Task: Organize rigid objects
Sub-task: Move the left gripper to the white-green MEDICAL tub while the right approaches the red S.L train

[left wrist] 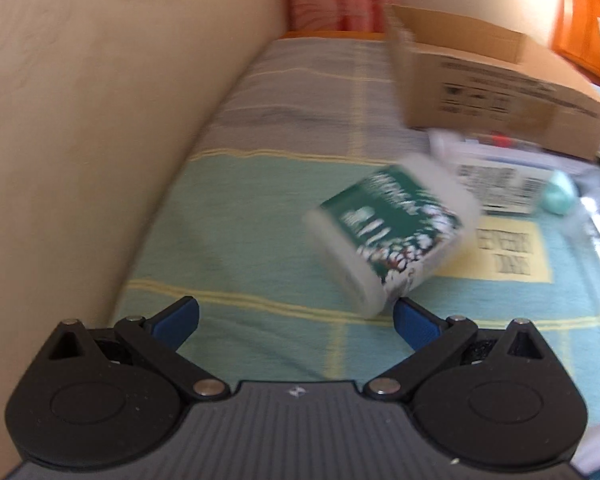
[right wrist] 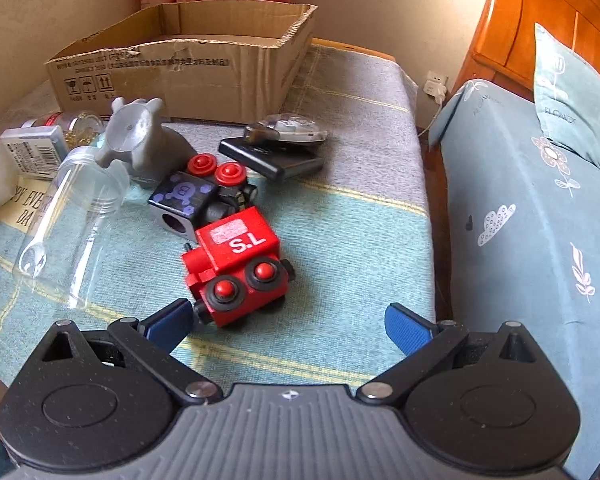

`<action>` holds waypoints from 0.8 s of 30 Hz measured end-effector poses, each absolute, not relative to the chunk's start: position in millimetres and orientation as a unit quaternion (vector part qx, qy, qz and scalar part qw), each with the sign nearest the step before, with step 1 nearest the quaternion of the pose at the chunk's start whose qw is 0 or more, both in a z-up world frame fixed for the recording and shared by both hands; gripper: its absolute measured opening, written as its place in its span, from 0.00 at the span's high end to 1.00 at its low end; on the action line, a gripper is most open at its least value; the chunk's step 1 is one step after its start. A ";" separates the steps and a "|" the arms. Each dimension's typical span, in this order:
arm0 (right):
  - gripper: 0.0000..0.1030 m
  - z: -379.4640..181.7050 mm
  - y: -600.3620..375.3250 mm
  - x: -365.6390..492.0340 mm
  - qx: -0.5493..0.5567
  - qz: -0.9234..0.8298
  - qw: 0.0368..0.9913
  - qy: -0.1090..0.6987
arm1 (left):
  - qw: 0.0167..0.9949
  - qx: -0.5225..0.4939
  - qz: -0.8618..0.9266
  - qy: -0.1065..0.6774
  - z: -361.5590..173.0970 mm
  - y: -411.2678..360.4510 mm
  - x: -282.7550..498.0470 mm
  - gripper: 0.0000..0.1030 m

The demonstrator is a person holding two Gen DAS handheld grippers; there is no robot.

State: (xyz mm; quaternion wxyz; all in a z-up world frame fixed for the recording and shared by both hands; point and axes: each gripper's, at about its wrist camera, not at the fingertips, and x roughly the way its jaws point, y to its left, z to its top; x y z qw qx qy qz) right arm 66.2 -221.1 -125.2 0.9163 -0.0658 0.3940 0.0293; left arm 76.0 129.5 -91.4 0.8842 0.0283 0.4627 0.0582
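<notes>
Just ahead of the wide-open, empty right gripper (right wrist: 288, 322), the red toy train (right wrist: 236, 270) looks rigid and light, best pinched across its flat sides, while the left gripper (left wrist: 296, 320) also gapes empty.

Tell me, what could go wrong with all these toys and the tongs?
The red toy train lies on its side right by one pad of the open right tongs, so closing might nudge it away instead of gripping. The clear plastic jar lies on its side and could roll. The left view is blurred, and the green-labelled container sits off-centre of the open left tongs, so a grab may miss.
</notes>
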 end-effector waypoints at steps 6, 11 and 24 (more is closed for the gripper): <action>0.00 -126.5 -214.4 66.9 -0.068 0.053 0.915 0.394 | 0.884 0.014 0.085 0.460 -88.7 139.1 80.7 0.01; 0.00 -128.1 -216.2 67.3 -0.054 0.064 0.914 0.397 | 0.890 0.011 0.010 0.455 -87.2 116.5 77.1 0.01; 0.00 -127.7 -210.3 74.4 -0.085 0.123 0.908 0.391 | 0.886 -0.010 0.008 0.463 -103.5 93.0 106.0 0.00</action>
